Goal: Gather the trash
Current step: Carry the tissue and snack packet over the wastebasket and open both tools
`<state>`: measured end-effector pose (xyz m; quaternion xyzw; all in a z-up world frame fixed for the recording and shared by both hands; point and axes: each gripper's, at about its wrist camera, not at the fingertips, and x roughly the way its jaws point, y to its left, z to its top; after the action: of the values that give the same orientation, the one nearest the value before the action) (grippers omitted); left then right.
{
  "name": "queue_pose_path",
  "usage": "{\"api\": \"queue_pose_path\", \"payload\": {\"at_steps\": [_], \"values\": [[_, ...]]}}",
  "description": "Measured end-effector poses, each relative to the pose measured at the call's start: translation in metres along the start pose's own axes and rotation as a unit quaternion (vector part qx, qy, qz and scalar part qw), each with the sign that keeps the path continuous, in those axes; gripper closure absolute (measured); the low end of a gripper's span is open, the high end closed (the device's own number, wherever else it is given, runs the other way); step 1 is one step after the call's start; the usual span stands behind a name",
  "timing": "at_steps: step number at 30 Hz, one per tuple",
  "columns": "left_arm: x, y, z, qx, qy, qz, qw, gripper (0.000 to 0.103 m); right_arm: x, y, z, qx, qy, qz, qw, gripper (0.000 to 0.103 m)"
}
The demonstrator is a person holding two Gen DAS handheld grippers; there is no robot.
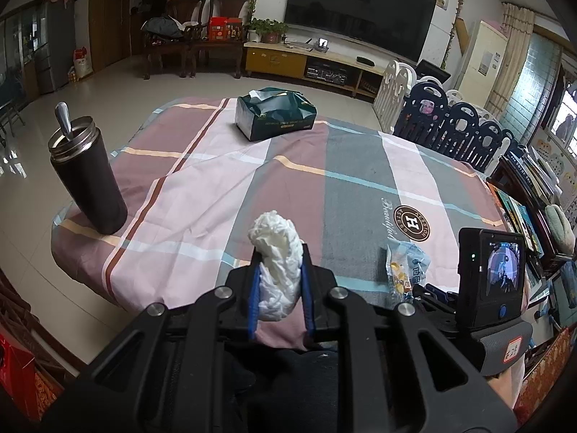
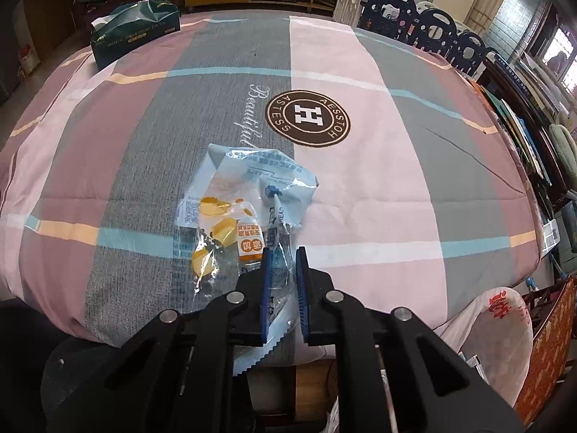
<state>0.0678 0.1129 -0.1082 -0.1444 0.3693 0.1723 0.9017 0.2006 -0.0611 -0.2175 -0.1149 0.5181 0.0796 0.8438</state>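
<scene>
My left gripper [image 1: 279, 252] is shut on a crumpled white tissue wad [image 1: 277, 252], held above the near edge of the table. A clear and pale-blue snack wrapper [image 2: 245, 213] with yellow print lies on the striped tablecloth [image 2: 360, 180]; it also shows in the left wrist view [image 1: 405, 267]. My right gripper [image 2: 284, 252] stands around the wrapper's near end, its blue pads [image 2: 266, 281] a little apart with the plastic between them. The right gripper's body and screen show in the left wrist view [image 1: 490, 274].
A dark tumbler [image 1: 88, 176] with a metal handle in it stands at the table's left edge. A green tissue box [image 1: 276, 113] sits at the far side, also in the right wrist view [image 2: 135, 29]. A white plastic bag [image 2: 501, 332] hangs below the table's right edge.
</scene>
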Motion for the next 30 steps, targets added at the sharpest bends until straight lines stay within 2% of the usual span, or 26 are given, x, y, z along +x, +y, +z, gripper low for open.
{"api": "queue_pose_path", "payload": {"at_steps": [18, 24, 30], "values": [[0.003, 0.000, -0.001, 0.000, 0.003, 0.001, 1.0000, 0.083, -0.015, -0.009, 0.002, 0.013, -0.017, 0.002, 1.000, 0.089], [0.000, -0.001, 0.000, 0.001, -0.001, 0.001, 1.0000, 0.083, -0.045, -0.026, 0.003, 0.009, -0.041, 0.008, 0.999, 0.089], [-0.015, -0.019, 0.001, 0.019, -0.007, -0.017, 0.9996, 0.083, -0.102, -0.070, -0.010, 0.017, -0.083, 0.028, 0.996, 0.089]]}}
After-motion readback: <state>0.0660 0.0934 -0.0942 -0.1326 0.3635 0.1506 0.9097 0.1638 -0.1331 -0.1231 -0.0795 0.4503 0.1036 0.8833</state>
